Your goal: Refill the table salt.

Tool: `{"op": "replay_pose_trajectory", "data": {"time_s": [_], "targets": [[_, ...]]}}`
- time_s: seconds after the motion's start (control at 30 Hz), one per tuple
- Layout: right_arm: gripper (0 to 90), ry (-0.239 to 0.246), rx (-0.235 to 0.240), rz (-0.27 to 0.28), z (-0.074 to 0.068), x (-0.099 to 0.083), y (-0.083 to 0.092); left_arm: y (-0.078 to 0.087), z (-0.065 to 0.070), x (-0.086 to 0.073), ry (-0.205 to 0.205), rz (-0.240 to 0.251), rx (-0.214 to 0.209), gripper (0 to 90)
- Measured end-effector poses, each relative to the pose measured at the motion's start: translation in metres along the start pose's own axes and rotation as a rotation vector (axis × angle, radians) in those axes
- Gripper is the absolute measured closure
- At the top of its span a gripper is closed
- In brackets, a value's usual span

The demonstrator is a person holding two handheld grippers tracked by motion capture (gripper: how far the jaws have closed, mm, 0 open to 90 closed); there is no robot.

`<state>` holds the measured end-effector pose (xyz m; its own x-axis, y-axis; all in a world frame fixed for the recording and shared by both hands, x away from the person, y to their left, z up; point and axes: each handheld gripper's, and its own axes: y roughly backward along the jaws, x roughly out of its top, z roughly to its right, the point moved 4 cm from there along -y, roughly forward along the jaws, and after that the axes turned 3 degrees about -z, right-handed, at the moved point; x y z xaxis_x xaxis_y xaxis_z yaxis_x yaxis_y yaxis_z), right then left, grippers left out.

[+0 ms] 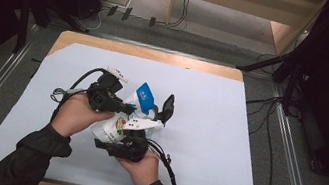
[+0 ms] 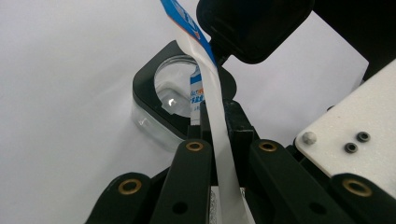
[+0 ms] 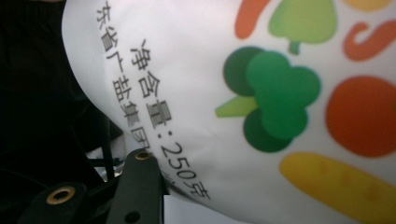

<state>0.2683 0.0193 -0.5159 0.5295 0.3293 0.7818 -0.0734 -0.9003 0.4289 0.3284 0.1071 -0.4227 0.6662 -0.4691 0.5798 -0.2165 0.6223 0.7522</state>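
A white pouch (image 1: 118, 128) printed with vegetables and a blue top is held above the middle of the worktop (image 1: 207, 130). The left gripper (image 2: 219, 140) is clamped on the pouch's flat top edge; the right gripper (image 1: 131, 145) grips its body from below. Just beyond the pouch sits a small black container (image 2: 163, 100) with its lid (image 1: 167, 107) raised. Bare worktop lies all round the pouch.

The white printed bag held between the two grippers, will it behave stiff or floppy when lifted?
Probably floppy: the white bag bulges and curves around the right gripper's fingers. Its flat top edge, pinched in the left gripper, bends like thin film. The glossy surface may be slippery.
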Motion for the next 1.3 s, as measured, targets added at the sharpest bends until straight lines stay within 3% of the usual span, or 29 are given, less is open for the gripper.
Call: {"op": "replay_pose_trajectory", "data": {"time_s": [0.27, 0.47, 0.73, 0.97, 1.07, 1.3], "targets": [[63.1, -0.039, 0.038, 0.033, 0.0004, 0.002, 0.0029, 0.0037, -0.001, -0.0007, 0.023, 0.019, -0.039, 82.3], [63.1, -0.076, 0.079, 0.046, 0.001, 0.0026, 0.0036, 0.0037, -0.002, -0.0019, 0.025, 0.002, -0.036, 83.7], [62.2, -0.057, 0.06, 0.028, 0.0006, 0.0022, 0.002, 0.002, -0.0015, -0.0026, 0.016, -0.007, -0.004, 88.7], [58.8, -0.006, 0.011, 0.008, -0.0023, 0.002, -0.0006, 0.0004, -0.0016, -0.0027, 0.014, -0.01, 0.008, 89.5], [63.4, -0.018, 0.0, 0.011, -0.0013, 0.0019, 0.0001, 0.0003, -0.0007, -0.0026, 0.013, -0.01, 0.006, 89.4], [63.9, -0.025, 0.015, 0.019, -0.0009, 0.0022, 0.0011, 0.0007, -0.001, -0.0022, 0.011, 0.0, -0.006, 87.9]]}}
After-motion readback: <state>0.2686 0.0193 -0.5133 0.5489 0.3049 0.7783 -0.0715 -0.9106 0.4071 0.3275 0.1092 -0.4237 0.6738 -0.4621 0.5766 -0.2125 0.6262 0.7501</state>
